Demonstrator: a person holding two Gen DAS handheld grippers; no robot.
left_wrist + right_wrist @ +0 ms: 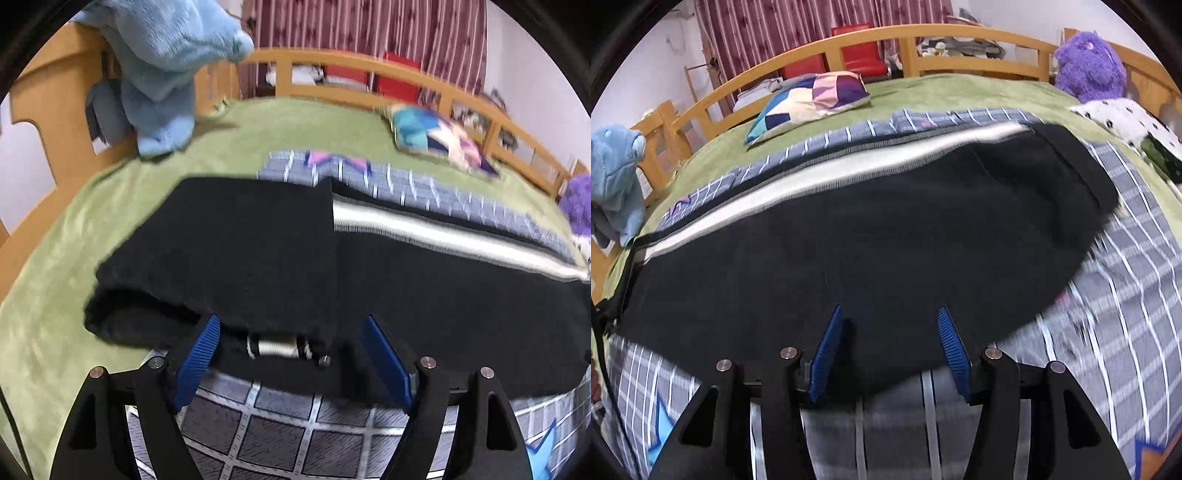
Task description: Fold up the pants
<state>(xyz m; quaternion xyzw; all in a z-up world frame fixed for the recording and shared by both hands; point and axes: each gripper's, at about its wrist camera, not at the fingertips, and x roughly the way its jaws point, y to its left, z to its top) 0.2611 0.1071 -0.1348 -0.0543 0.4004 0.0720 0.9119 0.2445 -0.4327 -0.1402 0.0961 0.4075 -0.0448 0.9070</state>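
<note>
Both grippers, left gripper (291, 354) and right gripper (890, 350), gape empty over the pants' (868, 236) near edge; bare green bed (55, 266) at nine o'clock.

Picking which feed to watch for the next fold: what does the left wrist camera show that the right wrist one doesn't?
Left wrist only: the folded-over flap of the pants and a white drawstring end at their near edge. Right wrist only: a purple plush toy and a spotted cloth. Both share the black pants with the white side stripe, the grid blanket, the patchwork pillow, the blue plush toy, and open jaws.
</note>
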